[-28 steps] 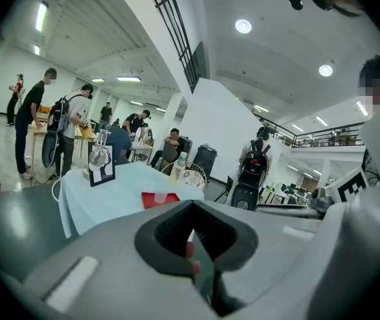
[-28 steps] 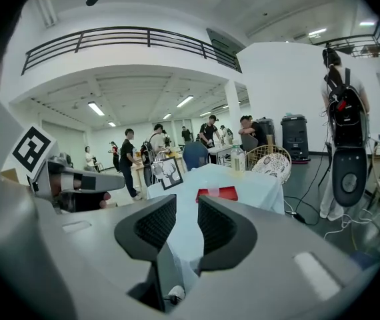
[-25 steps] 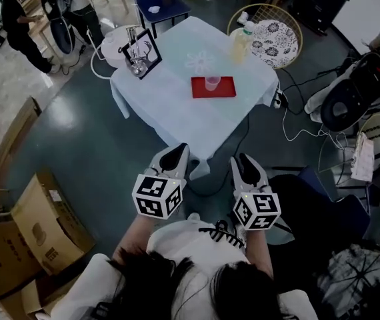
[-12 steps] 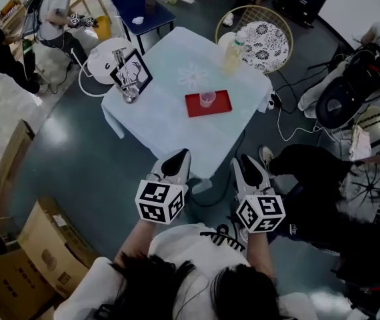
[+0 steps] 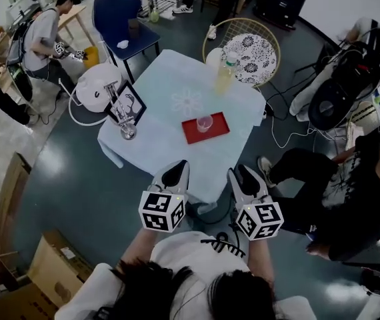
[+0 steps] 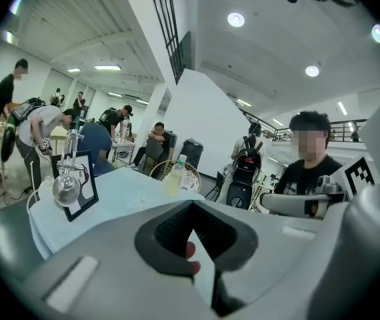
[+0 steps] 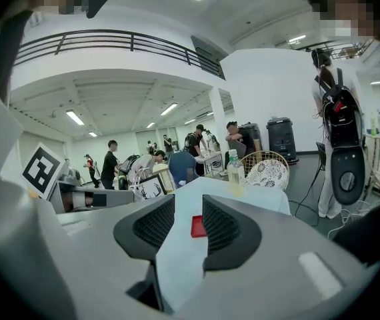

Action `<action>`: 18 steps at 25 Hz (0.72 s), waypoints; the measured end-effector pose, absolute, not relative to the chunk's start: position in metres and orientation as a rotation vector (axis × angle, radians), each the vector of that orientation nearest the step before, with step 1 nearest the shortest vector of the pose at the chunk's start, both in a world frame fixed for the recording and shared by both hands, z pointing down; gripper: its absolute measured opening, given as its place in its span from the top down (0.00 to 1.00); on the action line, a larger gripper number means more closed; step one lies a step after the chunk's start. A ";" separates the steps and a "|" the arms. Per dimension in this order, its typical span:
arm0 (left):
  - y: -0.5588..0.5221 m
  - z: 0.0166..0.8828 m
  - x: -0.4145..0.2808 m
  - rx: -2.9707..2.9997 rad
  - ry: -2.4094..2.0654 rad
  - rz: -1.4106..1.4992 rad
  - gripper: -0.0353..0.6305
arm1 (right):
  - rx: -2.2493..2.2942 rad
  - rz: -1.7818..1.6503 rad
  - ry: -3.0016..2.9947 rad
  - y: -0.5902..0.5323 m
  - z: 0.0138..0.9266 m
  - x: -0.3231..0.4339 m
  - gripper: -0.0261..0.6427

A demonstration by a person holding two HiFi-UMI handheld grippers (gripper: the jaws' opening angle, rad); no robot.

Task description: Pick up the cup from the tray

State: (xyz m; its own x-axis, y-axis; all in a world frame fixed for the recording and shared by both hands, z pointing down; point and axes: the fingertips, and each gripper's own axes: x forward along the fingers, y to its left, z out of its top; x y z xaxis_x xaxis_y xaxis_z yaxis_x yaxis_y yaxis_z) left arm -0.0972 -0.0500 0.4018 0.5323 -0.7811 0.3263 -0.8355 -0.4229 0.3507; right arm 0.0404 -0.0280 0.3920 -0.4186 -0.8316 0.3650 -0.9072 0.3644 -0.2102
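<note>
A clear cup point(image 5: 205, 122) stands upright on a red tray point(image 5: 191, 133) on a table with a pale blue cloth point(image 5: 170, 79). Both grippers hang in front of the person, short of the table's near edge and well away from the cup. My left gripper point(image 5: 175, 173) is shut, its pads meeting at the tips point(image 6: 191, 205) with nothing between them. My right gripper point(image 5: 241, 175) is open by a narrow gap point(image 7: 189, 203) and empty. Through that gap shows a strip of the tray point(image 7: 197, 226). The cup itself cannot be made out in either gripper view.
On the table stand a bottle of yellowish drink point(image 5: 225, 73) at the far right and a black picture frame point(image 5: 129, 105) with a glass stand at the left. A wicker chair point(image 5: 247, 49) is behind, a blue chair point(image 5: 125, 25) at the back left. A seated person point(image 5: 330, 192) is close on the right.
The table with the tray and cup has shifted lower and leftward in the head view, nearer to the grippers. Both grippers keep the same pose in front of the body.
</note>
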 end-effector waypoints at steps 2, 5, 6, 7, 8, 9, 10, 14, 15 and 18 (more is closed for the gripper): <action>-0.061 0.398 -0.100 2.314 -1.303 0.151 0.95 | 1.572 0.560 -2.426 -0.035 0.389 0.035 0.76; -0.075 0.397 -0.106 2.318 -1.298 0.149 0.95 | 1.573 0.542 -2.431 -0.043 0.386 0.026 0.74; -0.078 0.397 -0.108 2.317 -1.298 0.147 0.95 | 1.572 0.535 -2.434 -0.046 0.385 0.023 0.72; -0.081 0.398 -0.110 2.315 -1.299 0.145 0.95 | 1.568 0.525 -2.434 -0.047 0.385 0.020 0.71; -0.082 0.398 -0.112 2.312 -1.300 0.145 0.95 | 1.558 0.511 -2.433 -0.047 0.385 0.018 0.70; -0.084 0.399 -0.112 2.309 -1.303 0.144 0.95 | 1.546 0.494 -2.434 -0.048 0.385 0.016 0.69; -0.087 0.399 -0.112 2.306 -1.308 0.142 0.95 | 1.535 0.479 -2.438 -0.051 0.384 0.013 0.67; -0.099 0.399 -0.110 2.301 -1.319 0.144 0.95 | 1.509 0.476 -2.476 -0.063 0.382 0.007 0.62; -0.101 0.400 -0.110 2.301 -1.324 0.152 0.95 | 1.495 0.475 -2.490 -0.065 0.381 0.004 0.59; -0.107 0.402 -0.107 2.298 -1.340 0.167 0.95 | 1.442 0.441 -2.507 -0.074 0.385 -0.002 0.50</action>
